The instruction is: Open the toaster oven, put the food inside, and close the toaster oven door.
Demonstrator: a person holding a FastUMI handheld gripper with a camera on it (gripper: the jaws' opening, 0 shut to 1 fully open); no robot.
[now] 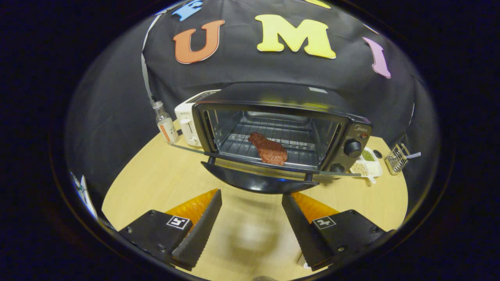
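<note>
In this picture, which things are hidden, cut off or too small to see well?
- White toaster, gripper view: black toaster oven covers its right side.
- Divided white dish: contents too small to identify.
- Small wire basket: tiny, contents unclear.
- Open black gripper: finger bases cut off below.

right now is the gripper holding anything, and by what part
Nothing is held. The gripper is open, its fingers apart over bare table, just short of the open oven door. The meat lies on the oven rack.
</note>
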